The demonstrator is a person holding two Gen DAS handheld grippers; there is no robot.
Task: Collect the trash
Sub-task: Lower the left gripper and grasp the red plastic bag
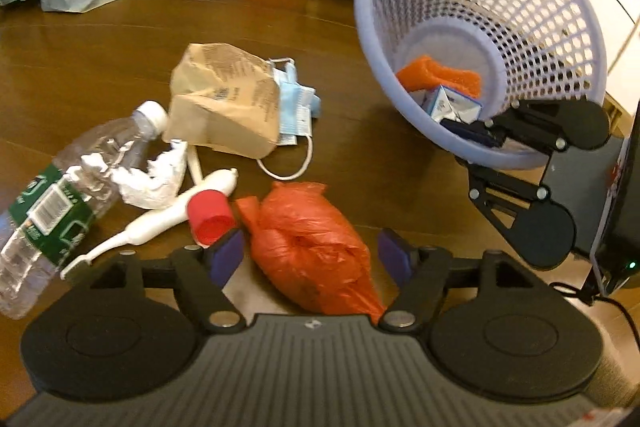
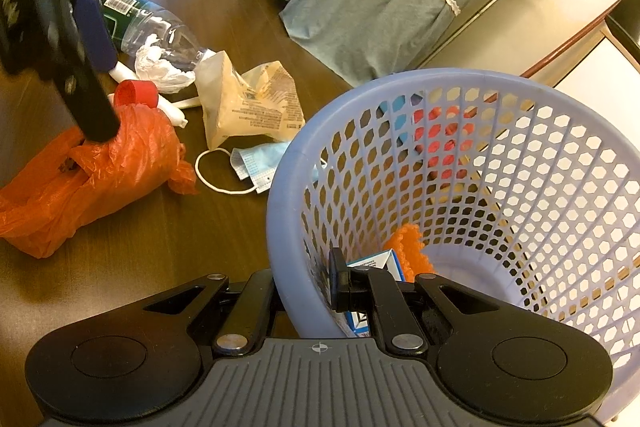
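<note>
From the left wrist, our left gripper (image 1: pixel 311 259) hangs wide open and empty, its pads straddling the red plastic bag (image 1: pixel 310 247) on the wooden floor (image 1: pixel 100 67). At ten o'clock lie a red cap (image 1: pixel 210 217), crumpled tissue (image 1: pixel 150 179), a clear bottle (image 1: pixel 60 195) and a paper bag (image 1: pixel 224 99).

From the right wrist, our right gripper (image 2: pixel 306 285) is clamped on the rim of the lavender basket (image 2: pixel 400 83), tilting it; the bag sits at nine o'clock. We judge it light, soft and slippery, so pinching its bunched middle should hold best.
</note>
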